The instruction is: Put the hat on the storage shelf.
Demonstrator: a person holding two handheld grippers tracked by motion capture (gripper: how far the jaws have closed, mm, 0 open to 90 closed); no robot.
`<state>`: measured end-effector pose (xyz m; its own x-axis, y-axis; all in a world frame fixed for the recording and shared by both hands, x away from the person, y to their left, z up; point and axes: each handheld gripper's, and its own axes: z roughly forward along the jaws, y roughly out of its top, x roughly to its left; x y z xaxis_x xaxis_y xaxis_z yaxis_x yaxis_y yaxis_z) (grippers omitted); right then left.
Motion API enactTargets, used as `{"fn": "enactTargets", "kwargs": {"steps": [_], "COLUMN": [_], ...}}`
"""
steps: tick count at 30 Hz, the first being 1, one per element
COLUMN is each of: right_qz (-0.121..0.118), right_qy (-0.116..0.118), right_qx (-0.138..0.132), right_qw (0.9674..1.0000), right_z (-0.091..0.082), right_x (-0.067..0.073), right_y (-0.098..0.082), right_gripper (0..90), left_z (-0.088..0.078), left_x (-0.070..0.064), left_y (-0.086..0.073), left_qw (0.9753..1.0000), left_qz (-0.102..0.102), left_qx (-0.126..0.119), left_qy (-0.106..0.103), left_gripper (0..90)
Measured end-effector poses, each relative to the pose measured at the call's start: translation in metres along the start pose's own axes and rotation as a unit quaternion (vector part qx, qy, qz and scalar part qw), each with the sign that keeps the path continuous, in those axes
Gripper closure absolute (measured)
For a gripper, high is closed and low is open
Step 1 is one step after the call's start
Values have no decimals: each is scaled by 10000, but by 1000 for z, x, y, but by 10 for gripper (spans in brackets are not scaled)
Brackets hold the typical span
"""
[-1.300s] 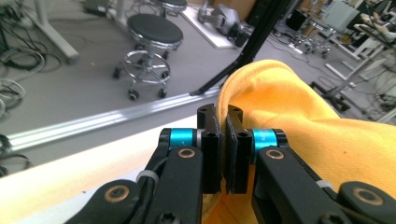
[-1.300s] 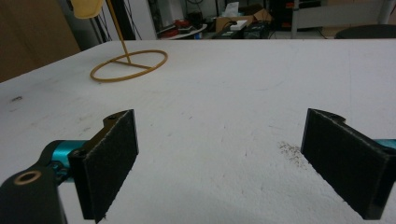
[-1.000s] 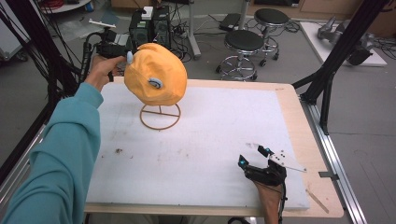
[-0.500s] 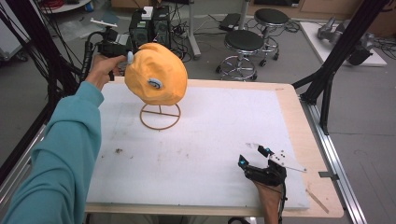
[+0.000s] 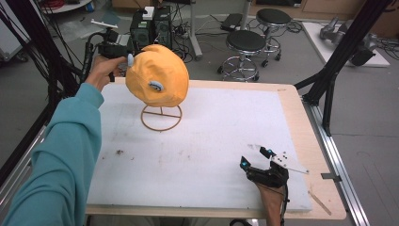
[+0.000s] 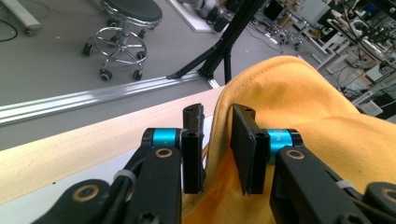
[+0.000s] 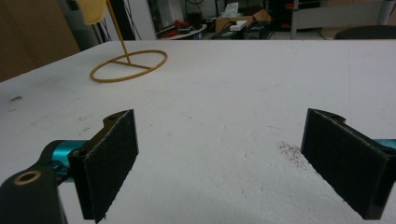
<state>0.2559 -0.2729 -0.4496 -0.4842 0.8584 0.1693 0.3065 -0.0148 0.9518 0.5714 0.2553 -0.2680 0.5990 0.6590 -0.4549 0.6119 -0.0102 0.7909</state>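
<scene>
An orange cap [image 5: 157, 75] sits on a thin wire stand [image 5: 161, 112] with a ring base, at the back left of the white mat. My left gripper [image 5: 123, 55] is at the cap's far left side, held in a hand with a teal sleeve. In the left gripper view the narrowed jaws of the left gripper [image 6: 217, 116] pinch the cap's edge [image 6: 299, 107]. My right gripper [image 5: 254, 157] rests low near the front right of the mat, wide open with nothing between its jaws [image 7: 219, 116]. Far ahead of it stand the ring base [image 7: 132, 64] and the cap's lower edge [image 7: 93, 10].
The white mat [image 5: 211, 136] covers a wooden table [image 5: 308, 141]. A metal rail [image 5: 339, 160] runs along the right side. Stools [image 5: 247, 42], a black frame strut [image 5: 339, 61] and computer boxes [image 5: 150, 28] stand beyond the table's far edge.
</scene>
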Motion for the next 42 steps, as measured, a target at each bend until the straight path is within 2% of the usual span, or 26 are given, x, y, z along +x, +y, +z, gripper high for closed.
{"fn": "enactTargets", "kwargs": {"steps": [3,10,15,16,17,18,19,21,22,23,24,26,28,29,30,31,33,34,35,36,37,38,39,40,42], "right_qz": [17,0,-3,-8,7,-6,-6,-36,-10,-10,-3,1,15,1,3,3,11,7,7,-11,-11,-40,-37,-28,-11], "right_qy": [4,0,0,7,9,9,9,17,23,23,16,19,59,70,62,62,87,90,90,99,99,105,103,102,105], "right_qx": [3,4,-4,5,0,-2,-2,-17,-23,-23,-58,-54,-60,-49,-37,-37,-63,-66,-66,-63,-63,-54,-61,-52,-58], "right_qw": [10000,10000,10000,10000,10000,10000,10000,10000,10000,10000,10000,10000,10000,10000,10000,10000,9999,9999,9999,9999,9999,9999,9999,9999,9999], "right_z": [0,0,0,0,0,0,0,0,-1,-1,-1,-1,0,0,0,0,0,0,0,0,0,0,0,0,0], "right_x": [0,0,0,0,0,0,0,0,1,1,0,0,0,0,1,1,1,1,1,1,1,1,1,1,1], "right_y": [0,0,0,0,0,0,0,0,0,0,0,0,0,0,0,0,0,0,0,0,0,0,0,0,0], "right_gripper": [98,98,98,98,98,98,98,98,98,98,98,98,98,98,98,98,98,98,98,98,98,98,98,98,98], "left_z": [0,-6,-10,-15,-15,-23,-23,-35,-51,-51,-63,-75,-85,-85,-93,-93,-99,-104,-104,-108,-108,-112,-112,-116,-117], "left_x": [1,6,7,6,6,6,6,6,4,4,2,-2,-8,-8,-14,-14,-21,-29,-29,-36,-36,-42,-42,-46,-48], "left_y": [-1,-2,-3,-4,-4,-6,-6,-8,-11,-11,-14,-16,-21,-21,-27,-27,-35,-44,-44,-53,-53,-61,-61,-68,-72], "left_qw": [10000,9999,9997,9994,9994,9989,9989,9982,9964,9964,9948,9935,9909,9909,9890,9890,9868,9844,9844,9825,9825,9807,9807,9792,9785], "left_qz": [-15,-99,-77,-37,-37,-27,-27,2,104,104,196,311,503,503,604,604,782,986,986,1119,1119,1149,1149,1284,1327], "left_qx": [-18,-110,-186,-286,-286,-434,-434,-607,-837,-837,-976,-1064,-1199,-1199,-1310,-1310,-1373,-1403,-1403,-1439,-1439,-1550,-1550,-1540,-1541], "left_qy": [-19,-89,-147,-176,-176,-148,-148,-36,112,112,197,264,345,345,330,330,356,393,393,372,372,316,316,317,347], "left_gripper": [714,561,526,518,508,493,480,430,415,408,401,385,350,351,346,342,340,338,335,334,331,322,321,308,298]}}
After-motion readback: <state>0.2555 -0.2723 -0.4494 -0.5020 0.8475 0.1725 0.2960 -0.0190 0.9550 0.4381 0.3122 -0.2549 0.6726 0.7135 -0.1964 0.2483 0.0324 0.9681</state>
